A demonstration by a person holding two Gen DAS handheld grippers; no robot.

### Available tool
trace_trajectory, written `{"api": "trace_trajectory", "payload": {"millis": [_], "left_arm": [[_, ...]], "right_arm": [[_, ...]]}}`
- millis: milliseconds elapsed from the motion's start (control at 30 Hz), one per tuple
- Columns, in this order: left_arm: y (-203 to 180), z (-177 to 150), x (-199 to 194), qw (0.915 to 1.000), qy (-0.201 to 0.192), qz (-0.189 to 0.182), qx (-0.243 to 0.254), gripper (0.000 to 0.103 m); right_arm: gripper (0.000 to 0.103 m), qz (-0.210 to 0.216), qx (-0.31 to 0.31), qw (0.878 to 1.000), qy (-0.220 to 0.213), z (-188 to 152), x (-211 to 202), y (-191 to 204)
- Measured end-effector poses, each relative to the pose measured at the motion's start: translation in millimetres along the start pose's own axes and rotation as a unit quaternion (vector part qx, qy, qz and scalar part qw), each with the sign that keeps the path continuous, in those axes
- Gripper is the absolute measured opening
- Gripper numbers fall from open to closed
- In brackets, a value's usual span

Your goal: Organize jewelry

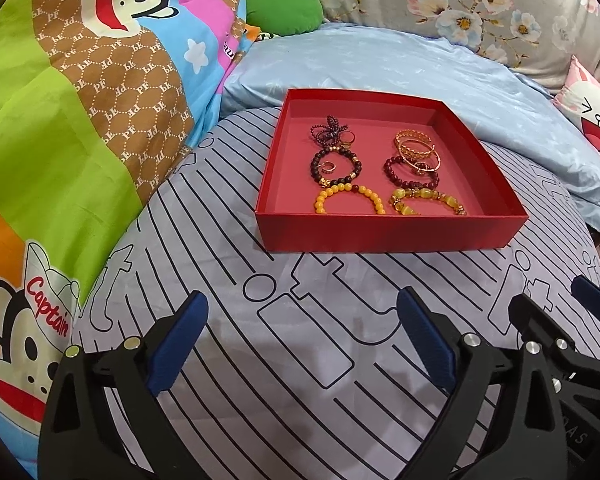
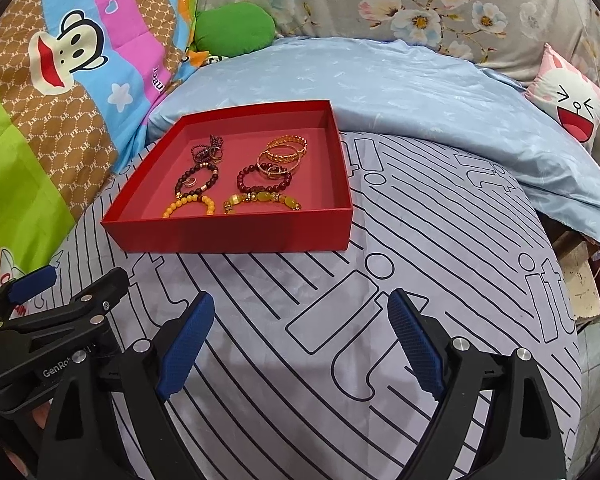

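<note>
Counting jewelry in one red box (image 1: 384,236): two yellow bead bracelets at the near wall (plain one (image 1: 350,198), chunkier one (image 1: 426,200)), two dark bead bracelets (image 1: 336,166) behind them, a stack of gold bangles (image 1: 416,148) back right, a tangled dark bead strand (image 1: 330,132) with small rings back left (ring count unclear). Box sits on a bed, on a grey sheet (image 1: 300,360) with black line print; blue pillow (image 2: 420,80), floral fabric, cartoon monkey quilt (image 1: 80,100) around. Readable: "Captain" on quilt, "GenRo…" on gripper body. Left gripper (image 1: 300,340) and right gripper (image 2: 300,340): jaws wide apart, holding nothing, both above the sheet short of the box
</note>
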State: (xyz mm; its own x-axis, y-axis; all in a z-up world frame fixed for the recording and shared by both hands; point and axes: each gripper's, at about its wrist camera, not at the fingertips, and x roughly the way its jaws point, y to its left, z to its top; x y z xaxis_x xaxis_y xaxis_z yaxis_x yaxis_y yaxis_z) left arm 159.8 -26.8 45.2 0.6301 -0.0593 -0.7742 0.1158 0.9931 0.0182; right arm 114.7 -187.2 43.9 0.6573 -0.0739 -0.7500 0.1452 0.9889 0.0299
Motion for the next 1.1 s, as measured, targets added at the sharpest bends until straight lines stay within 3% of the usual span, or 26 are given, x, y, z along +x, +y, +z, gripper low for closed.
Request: {"api": "trace_trajectory", "payload": {"millis": [100, 200, 1100], "left_arm": [[-0.5, 0.5, -1.3, 1.0000, -0.002, 0.003, 0.002, 0.092], [0.3, 0.5, -1.0, 1.0000, -0.001, 0.005, 0.000, 0.092], [4.6, 4.6, -0.3, 0.9998, -0.001, 0.013, -0.011, 0.092]], "right_arm": [[0.087, -0.002, 0.005, 1.000, 0.003, -0.4, 1.2, -2.2], [0.097, -0.001, 0.011, 1.000, 0.016, -0.3, 4.9, -4.9], [0.097, 0.001, 0.005, 1.000, 0.000, 3.0, 3.5, -2.2]]}}
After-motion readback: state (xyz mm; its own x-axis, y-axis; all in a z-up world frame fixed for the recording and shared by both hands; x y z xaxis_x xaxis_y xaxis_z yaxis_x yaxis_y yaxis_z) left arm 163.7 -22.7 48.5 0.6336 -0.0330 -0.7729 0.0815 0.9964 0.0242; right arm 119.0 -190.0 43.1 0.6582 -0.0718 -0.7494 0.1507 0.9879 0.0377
